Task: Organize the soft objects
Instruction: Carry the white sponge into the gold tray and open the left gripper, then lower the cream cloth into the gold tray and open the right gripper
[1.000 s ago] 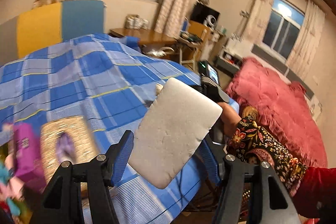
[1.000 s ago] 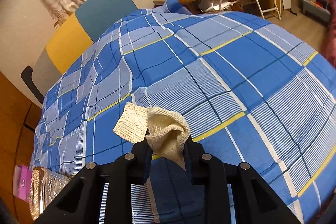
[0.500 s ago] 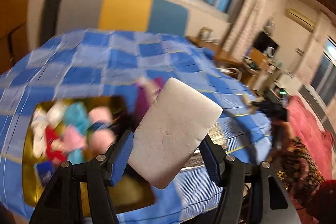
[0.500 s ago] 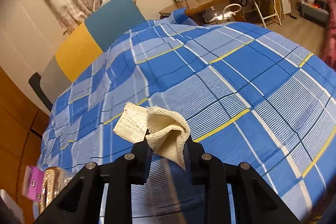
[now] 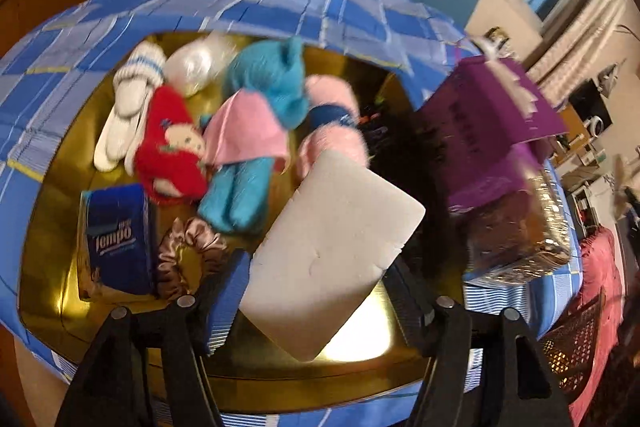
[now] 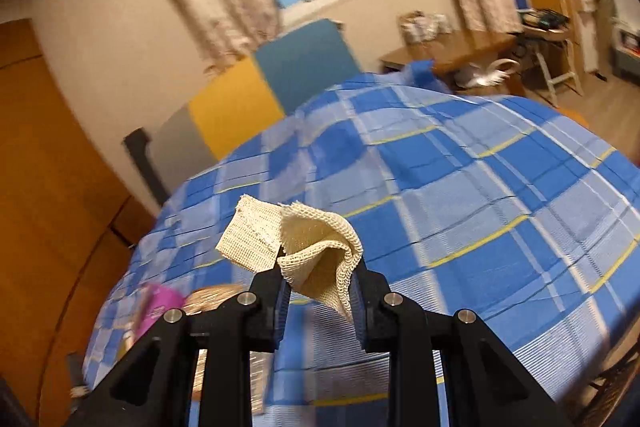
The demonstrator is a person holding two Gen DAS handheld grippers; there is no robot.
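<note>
Left claw [image 5: 320,291], its jaws opening, with a white sponge [image 5: 332,255] between them above the gold tray [image 5: 52,267] of soft toys, near a blue tissue pack [image 5: 118,239]. Right claw [image 6: 320,291] pinches a cream mesh cloth [image 6: 316,251] over the blue checked bed [image 6: 480,211].

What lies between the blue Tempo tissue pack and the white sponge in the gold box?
In the left wrist view, a brown satin scrunchie lies between the Tempo pack and the white sponge.
</note>
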